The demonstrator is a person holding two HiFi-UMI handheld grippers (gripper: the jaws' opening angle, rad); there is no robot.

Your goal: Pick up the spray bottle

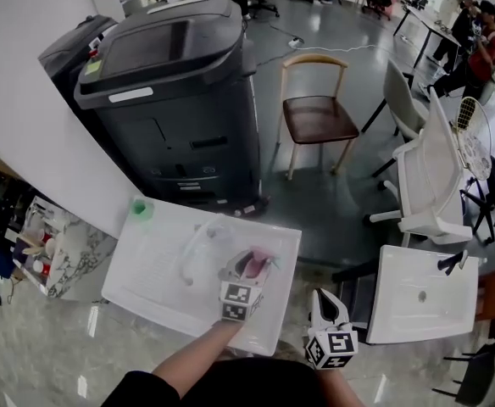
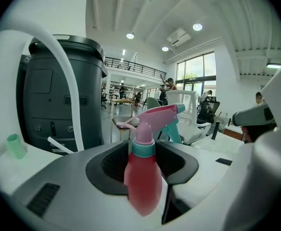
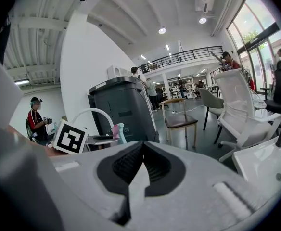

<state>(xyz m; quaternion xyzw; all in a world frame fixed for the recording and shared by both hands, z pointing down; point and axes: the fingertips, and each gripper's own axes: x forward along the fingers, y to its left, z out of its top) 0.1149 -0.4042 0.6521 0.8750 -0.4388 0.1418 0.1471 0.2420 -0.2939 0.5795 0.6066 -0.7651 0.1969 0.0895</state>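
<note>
the left gripper (image 1: 246, 270) clamps the red spray bottle (image 2: 143, 177) by its rounded body, over the white table (image 1: 158, 265). the right gripper (image 3: 141, 170) is closed and empty. the smooth, tapering body could slip or swivel between the pads, since the trigger head makes it top-heavy.

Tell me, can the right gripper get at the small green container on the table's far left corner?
Probably not directly. The right gripper sits shut off the near right of the table, and the left gripper holding the spray bottle stands between it and the green container.
</note>
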